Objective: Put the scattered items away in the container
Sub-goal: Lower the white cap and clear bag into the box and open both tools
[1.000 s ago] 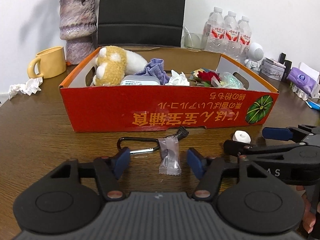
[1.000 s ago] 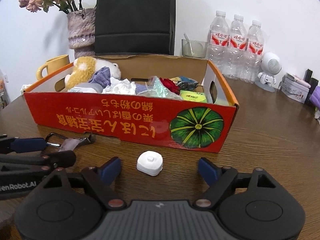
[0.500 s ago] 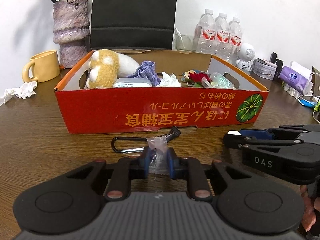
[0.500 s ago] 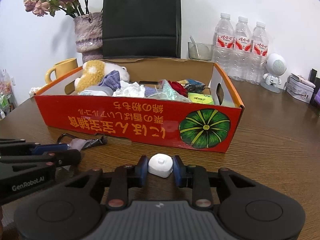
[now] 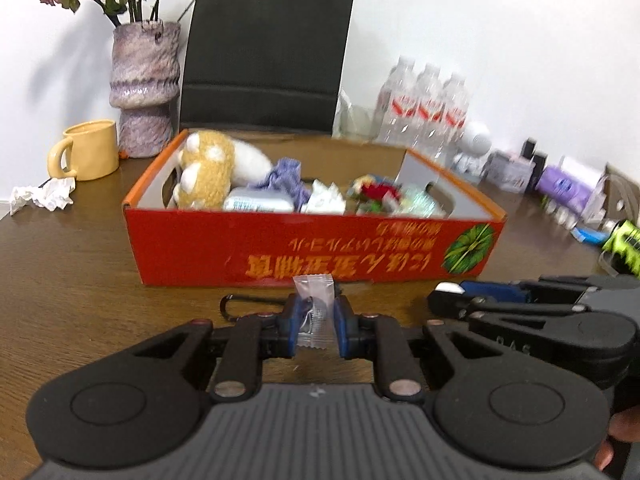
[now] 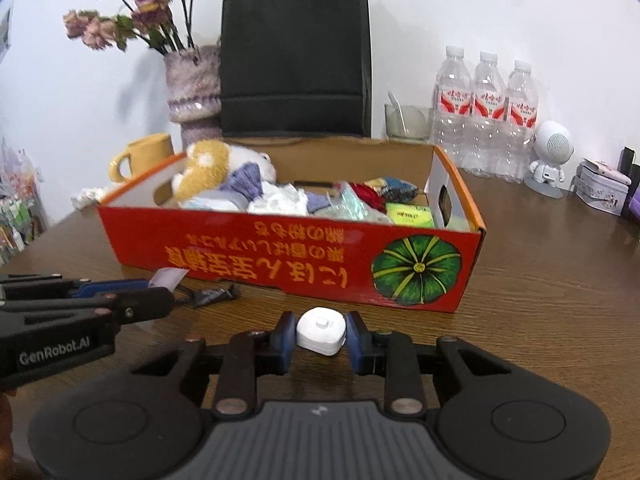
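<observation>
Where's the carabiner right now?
In the left wrist view, the carabiner lies on the table before the red box, just left of the clamped candy wrapper.

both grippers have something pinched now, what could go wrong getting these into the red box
1. The left gripper holds the clear wrapped candy only across its thin, crinkly wrapper; it may slip out during the lift.
2. The white plastic piece in the right gripper is rounded and smooth, so it could pop free.
3. The red box is already crowded, and its near wall stands between both grippers and the inside; a low carry could knock it.
</observation>
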`<move>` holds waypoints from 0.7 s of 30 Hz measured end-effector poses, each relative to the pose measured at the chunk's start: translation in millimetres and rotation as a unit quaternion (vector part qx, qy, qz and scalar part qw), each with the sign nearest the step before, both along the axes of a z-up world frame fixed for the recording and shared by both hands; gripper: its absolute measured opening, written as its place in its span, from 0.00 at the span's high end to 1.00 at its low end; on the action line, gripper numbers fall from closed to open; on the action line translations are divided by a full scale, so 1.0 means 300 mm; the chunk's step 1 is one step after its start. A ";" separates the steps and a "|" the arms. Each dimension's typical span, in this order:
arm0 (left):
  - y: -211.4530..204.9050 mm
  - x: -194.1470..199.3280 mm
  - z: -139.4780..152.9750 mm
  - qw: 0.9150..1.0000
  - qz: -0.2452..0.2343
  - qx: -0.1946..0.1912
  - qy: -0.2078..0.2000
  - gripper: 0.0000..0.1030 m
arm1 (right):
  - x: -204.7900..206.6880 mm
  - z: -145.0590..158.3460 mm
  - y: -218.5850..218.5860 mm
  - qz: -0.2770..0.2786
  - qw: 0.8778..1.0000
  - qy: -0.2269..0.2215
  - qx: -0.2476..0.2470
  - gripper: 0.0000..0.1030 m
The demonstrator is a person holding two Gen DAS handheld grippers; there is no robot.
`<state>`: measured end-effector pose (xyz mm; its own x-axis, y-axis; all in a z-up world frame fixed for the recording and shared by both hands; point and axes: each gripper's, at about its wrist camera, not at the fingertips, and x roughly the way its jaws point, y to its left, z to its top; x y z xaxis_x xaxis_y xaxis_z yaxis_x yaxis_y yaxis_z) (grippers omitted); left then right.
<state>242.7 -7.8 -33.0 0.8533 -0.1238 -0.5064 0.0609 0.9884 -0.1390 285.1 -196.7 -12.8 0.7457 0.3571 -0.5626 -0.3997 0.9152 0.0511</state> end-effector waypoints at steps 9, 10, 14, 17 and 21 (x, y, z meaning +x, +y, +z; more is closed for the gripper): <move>0.027 0.072 0.177 0.998 -0.011 0.013 -0.061 0.82 | 0.028 0.202 -0.020 0.009 0.998 -0.051 0.043 0.75; 0.034 0.094 0.191 0.997 -0.006 0.013 -0.069 0.82 | 0.054 0.215 -0.020 0.006 0.997 -0.054 0.046 0.75; 0.064 0.195 0.209 0.996 0.008 -0.003 -0.084 0.82 | 0.174 0.228 -0.005 -0.003 0.997 -0.052 0.056 0.75; 0.087 0.287 0.188 0.997 0.008 -0.010 -0.071 0.82 | 0.284 0.212 0.015 -0.010 0.998 -0.042 0.047 0.75; 0.105 0.383 0.159 0.998 0.009 -0.004 -0.054 0.82 | 0.384 0.175 0.046 -0.013 0.999 -0.026 0.036 0.75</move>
<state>357.6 23.5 14.8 0.9055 -0.1118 -0.4094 0.0581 0.9883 -0.1413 400.2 -182.8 39.7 0.7822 0.3755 -0.4972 -0.3802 0.9199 0.0966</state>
